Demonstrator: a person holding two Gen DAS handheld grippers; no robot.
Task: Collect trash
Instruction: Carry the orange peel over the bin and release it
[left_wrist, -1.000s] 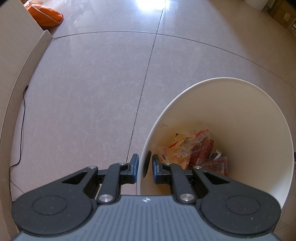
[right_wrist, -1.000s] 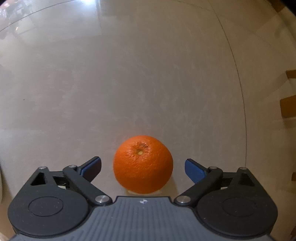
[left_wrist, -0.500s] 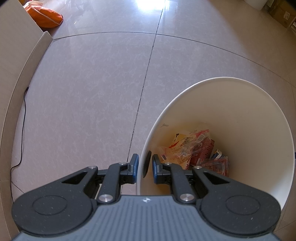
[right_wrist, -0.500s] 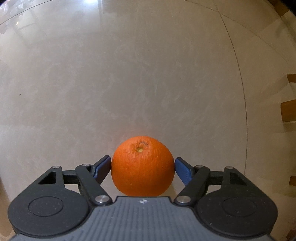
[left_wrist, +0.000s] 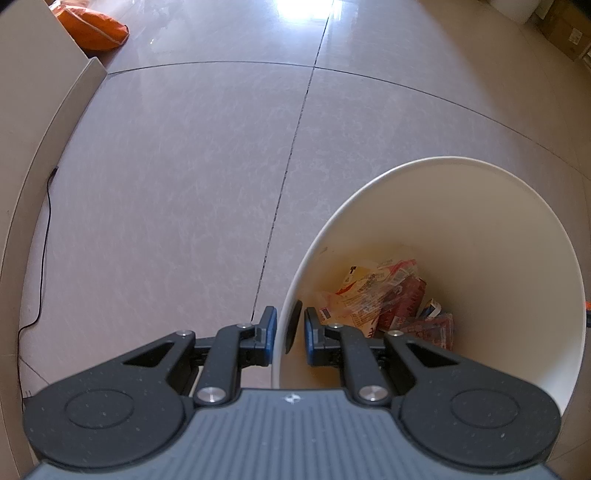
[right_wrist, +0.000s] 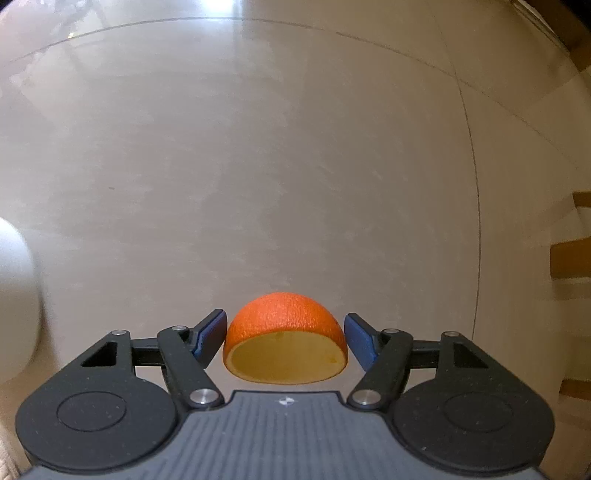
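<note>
Holding the bin (left_wrist: 480, 229) by its near rim, the left gripper (left_wrist: 290, 326) is clamped with one finger inside the wall and one outside. The right gripper (right_wrist: 284, 334) is pinching an orange half (right_wrist: 284, 339) above the floor (right_wrist: 258, 166), cut face toward the camera, pads touching or nearly touching the peel. Advised: be carrying it level and releasing only over the bin mouth. Only the left view is showing the wrappers (left_wrist: 384, 295) at the bin's bottom; only the right is showing the orange half.
</note>
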